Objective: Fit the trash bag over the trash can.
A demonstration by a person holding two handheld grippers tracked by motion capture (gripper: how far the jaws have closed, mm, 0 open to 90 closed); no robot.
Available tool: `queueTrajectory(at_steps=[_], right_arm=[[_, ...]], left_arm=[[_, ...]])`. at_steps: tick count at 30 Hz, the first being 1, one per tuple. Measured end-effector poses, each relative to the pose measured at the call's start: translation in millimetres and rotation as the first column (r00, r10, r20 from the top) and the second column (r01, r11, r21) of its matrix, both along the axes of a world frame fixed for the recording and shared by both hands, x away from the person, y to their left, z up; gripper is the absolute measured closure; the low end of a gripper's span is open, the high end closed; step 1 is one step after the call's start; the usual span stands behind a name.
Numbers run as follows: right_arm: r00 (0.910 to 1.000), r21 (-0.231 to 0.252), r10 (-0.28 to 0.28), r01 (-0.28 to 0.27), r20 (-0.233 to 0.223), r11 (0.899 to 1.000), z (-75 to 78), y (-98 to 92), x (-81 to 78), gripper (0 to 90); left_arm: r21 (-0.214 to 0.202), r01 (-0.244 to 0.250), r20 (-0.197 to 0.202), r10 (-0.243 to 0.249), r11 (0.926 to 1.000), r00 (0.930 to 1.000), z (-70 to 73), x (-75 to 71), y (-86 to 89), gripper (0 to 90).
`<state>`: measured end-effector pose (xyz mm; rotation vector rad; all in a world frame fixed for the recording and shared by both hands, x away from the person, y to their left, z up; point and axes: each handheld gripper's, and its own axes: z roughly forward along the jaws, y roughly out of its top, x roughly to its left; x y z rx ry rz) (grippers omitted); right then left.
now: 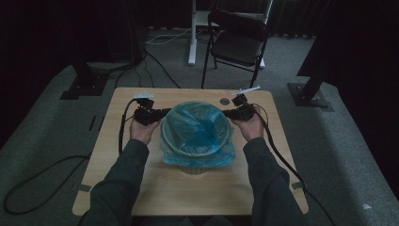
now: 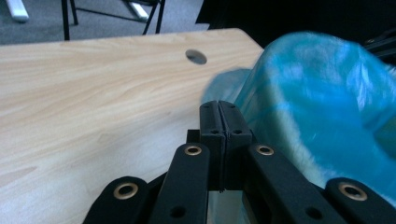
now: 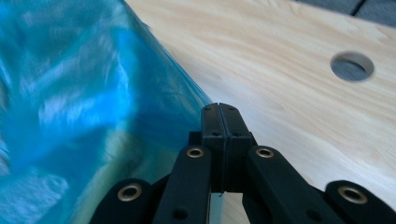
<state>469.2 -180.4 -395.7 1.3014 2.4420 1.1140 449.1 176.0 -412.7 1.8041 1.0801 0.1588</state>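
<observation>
Wooden table [image 1: 141, 188], blue-lined bin [image 1: 197, 136], both grippers' jaws closed beside it

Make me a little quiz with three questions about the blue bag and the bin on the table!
1. What colour is the bag lining the bin?
2. True or false: the left gripper has its jaws wide open.
3. Which side of the bin is the right gripper on in the high view: A left, B right, C in front?

Key: 1 blue. 2 false, the jaws are shut. 3 B.
</observation>
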Motion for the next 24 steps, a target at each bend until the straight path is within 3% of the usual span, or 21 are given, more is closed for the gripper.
queueTrajectory(at_steps=[6, 9, 24], right_arm=[[0.9994, 0.048, 0.031, -0.032, 0.016, 0.998, -2.7, -8.5, -9.5, 89.9], [0.9988, 0.052, 0.043, -0.044, 0.021, 0.998, -2.5, -12.8, -16.6, 89.7], [0.9891, 0.047, 0.144, -0.146, 0.03, 0.988, -5.9, -14.7, -46.8, 88.8]], left_arm=[[-0.029, -0.009, -0.019, 0.008, 0.9996, 0.9998, -9.2, -3.0, 8.5, 88.6], [-0.051, 0.004, -0.014, -0.005, 0.9987, 0.9999, -11.1, -6.8, 12.6, 87.2], [-0.055, 0.075, 0.008, -0.074, 0.9957, 0.9972, -18.0, -24.8, 10.5, 86.4]])
